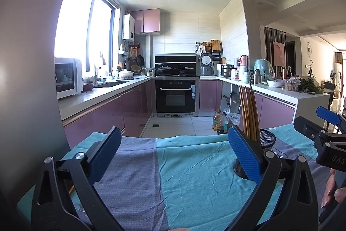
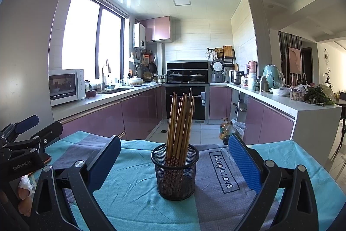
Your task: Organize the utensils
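Wooden chopsticks (image 2: 180, 122) are stood upright in a black mesh holder (image 2: 175, 174), centred on the teal-and-grey tablecloth (image 2: 134, 185), likely so all ends stay gathered. Right gripper (image 2: 174, 168) is held wide open, nothing gripped, holder framed between its fingers. Left gripper (image 1: 173, 157) is likewise spread open and empty, holder at its right.

Hidden and cut-off parts

Left gripper's (image 1: 173, 157) right finger (image 1: 244, 157) covers much of the mesh holder (image 1: 268, 140); chopstick (image 2: 179, 120) tips inside the holder are unclear behind mesh.
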